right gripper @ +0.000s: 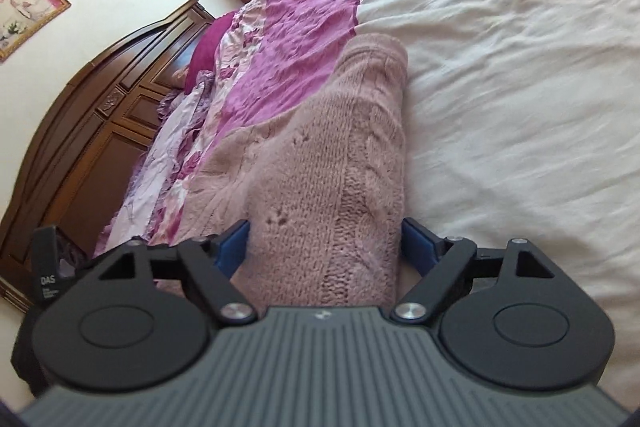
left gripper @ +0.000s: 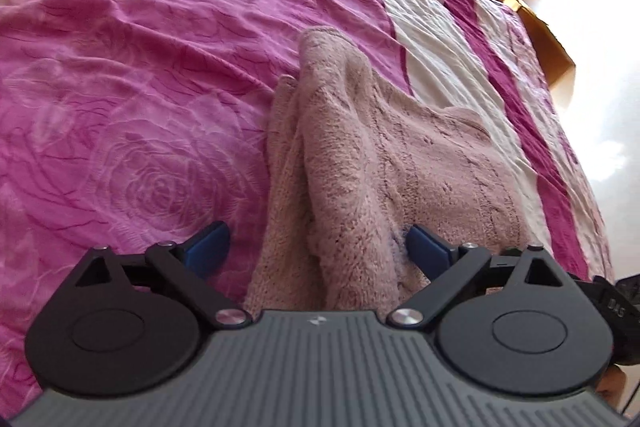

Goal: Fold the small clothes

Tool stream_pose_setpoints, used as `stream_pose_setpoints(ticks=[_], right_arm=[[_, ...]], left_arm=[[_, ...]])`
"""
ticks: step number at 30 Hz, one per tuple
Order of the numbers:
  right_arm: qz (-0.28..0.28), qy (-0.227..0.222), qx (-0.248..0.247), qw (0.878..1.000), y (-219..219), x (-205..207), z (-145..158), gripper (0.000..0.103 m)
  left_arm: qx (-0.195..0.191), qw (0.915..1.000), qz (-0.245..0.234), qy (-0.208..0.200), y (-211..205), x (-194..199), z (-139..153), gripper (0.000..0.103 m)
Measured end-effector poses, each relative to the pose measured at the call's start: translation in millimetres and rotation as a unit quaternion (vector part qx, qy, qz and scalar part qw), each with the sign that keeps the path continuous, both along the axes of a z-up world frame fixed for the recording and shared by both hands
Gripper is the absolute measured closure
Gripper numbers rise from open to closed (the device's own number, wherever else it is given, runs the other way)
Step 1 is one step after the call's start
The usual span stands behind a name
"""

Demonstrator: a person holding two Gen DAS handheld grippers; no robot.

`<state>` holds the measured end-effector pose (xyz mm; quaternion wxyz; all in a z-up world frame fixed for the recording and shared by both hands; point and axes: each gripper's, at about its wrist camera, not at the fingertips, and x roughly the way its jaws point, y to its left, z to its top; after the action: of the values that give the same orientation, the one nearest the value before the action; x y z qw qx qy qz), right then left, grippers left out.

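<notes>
Blue-tipped left gripper [left gripper: 318, 247] gapes wide around a bunched ridge of the fuzzy pale-pink knitted sweater [left gripper: 372, 163] on the magenta rose-print bedspread [left gripper: 132, 75]; closing now may snag only the top layer. From the right wrist, the right gripper [right gripper: 325, 247] straddles a thick cable-knit fold [right gripper: 340, 155], seemingly unclamped; bulk could slip free.

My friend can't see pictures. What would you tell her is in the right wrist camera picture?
A fluffy pink knitted sweater lies on a bed, its near part bunched between the open blue fingers of the right gripper. The bedspread is white and purple, with a dark wooden headboard at the left.
</notes>
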<state>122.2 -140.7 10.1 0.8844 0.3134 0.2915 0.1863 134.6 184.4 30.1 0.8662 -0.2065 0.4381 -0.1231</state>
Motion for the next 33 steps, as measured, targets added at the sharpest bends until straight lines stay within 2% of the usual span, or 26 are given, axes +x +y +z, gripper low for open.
stream_pose_setpoints(ticks=[9, 10, 12, 14, 16, 19, 27, 30, 33], right_arm=[[0.019, -0.005, 0.003, 1.0, 10.3, 18.2, -2.9, 0.02], [0.02, -0.006, 0.002, 1.0, 11.4, 18.1, -2.6, 0.022], [0.019, -0.008, 0.009, 1.0, 8.6, 17.0, -2.7, 0.036], [0.014, -0.006, 0.017, 1.0, 7.6, 15.4, -0.1, 0.042], [0.009, 0.0, 0.003, 1.0, 11.4, 15.3, 5.6, 0.045], [0.005, 0.003, -0.005, 1.0, 16.9, 14.3, 16.9, 0.047], [0.015, -0.004, 0.063, 0.998, -3.4, -3.9, 47.0, 0.051], [0.016, -0.007, 0.06, 0.998, -20.4, -19.6, 54.4, 0.051], [0.009, -0.005, 0.043, 0.999, -37.3, -39.2, 55.0, 0.051]], left_arm=[[-0.034, 0.9992, -0.009, -0.021, -5.5, 2.7, -8.4, 0.006], [-0.039, 0.9989, -0.011, -0.022, -7.1, 3.2, -8.6, 0.01], [-0.065, 0.9975, -0.018, -0.018, -8.9, 4.0, -8.8, 0.023], [-0.065, 0.9977, -0.007, -0.016, -10.9, 4.0, -8.7, 0.03], [-0.067, 0.9975, 0.006, -0.019, -9.3, 0.7, -7.0, 0.042], [-0.081, 0.9962, 0.021, -0.022, -4.0, -4.2, -4.1, 0.051], [-0.112, 0.9932, 0.007, -0.03, -15.0, -24.4, 20.6, 0.054], [-0.118, 0.9928, 0.003, -0.023, -32.4, -41.0, 25.4, 0.054], [-0.105, 0.9942, -0.009, -0.022, -59.2, -56.5, 26.9, 0.054]])
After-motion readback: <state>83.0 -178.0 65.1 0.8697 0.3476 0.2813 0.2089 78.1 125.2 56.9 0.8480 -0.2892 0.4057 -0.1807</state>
